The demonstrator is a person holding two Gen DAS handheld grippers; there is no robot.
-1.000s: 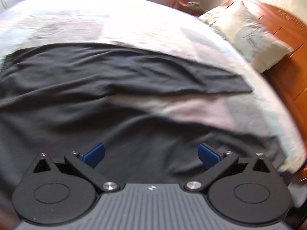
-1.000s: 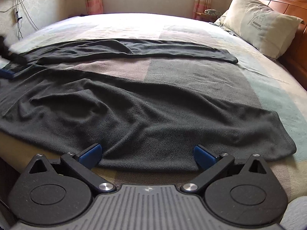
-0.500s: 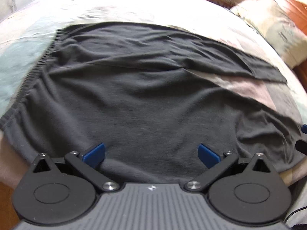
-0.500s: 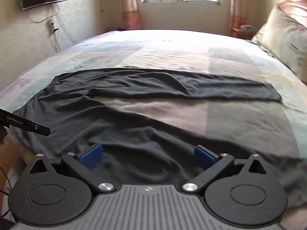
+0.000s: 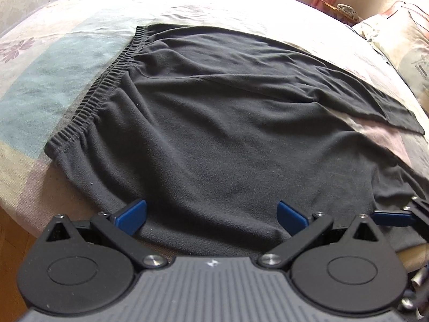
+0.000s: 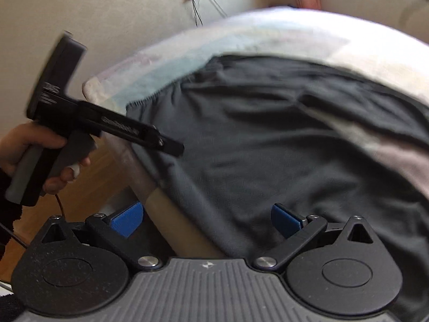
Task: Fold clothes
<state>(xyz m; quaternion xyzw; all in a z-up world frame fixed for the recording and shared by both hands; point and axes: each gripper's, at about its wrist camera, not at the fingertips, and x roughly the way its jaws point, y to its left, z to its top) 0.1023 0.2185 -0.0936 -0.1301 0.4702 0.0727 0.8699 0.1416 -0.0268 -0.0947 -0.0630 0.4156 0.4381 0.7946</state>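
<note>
Black trousers (image 5: 228,123) lie spread flat on the bed, with the elastic waistband (image 5: 93,99) at the left and the legs running off to the right. My left gripper (image 5: 211,214) hovers open over the near hem of the seat, nothing between its blue pads. One of the right gripper's blue fingers (image 5: 391,216) shows at the right edge, just above the cloth. The right wrist view is blurred. There the right gripper (image 6: 206,220) is open over the bed's corner and the trousers (image 6: 268,147). The left gripper (image 6: 171,147) reaches in from the left, held by a hand (image 6: 32,145).
The patchwork bedspread (image 5: 53,61) reaches past the waistband to the bed's left edge. A pillow (image 5: 413,61) lies at the far right. Wooden floor (image 6: 88,187) runs beside the bed, under a wall with hanging cables (image 6: 195,2).
Both views have swung left, from the trouser legs to the waistband end. The right gripper now sits close beside the left one. Both have stayed open and the trousers have not moved.
</note>
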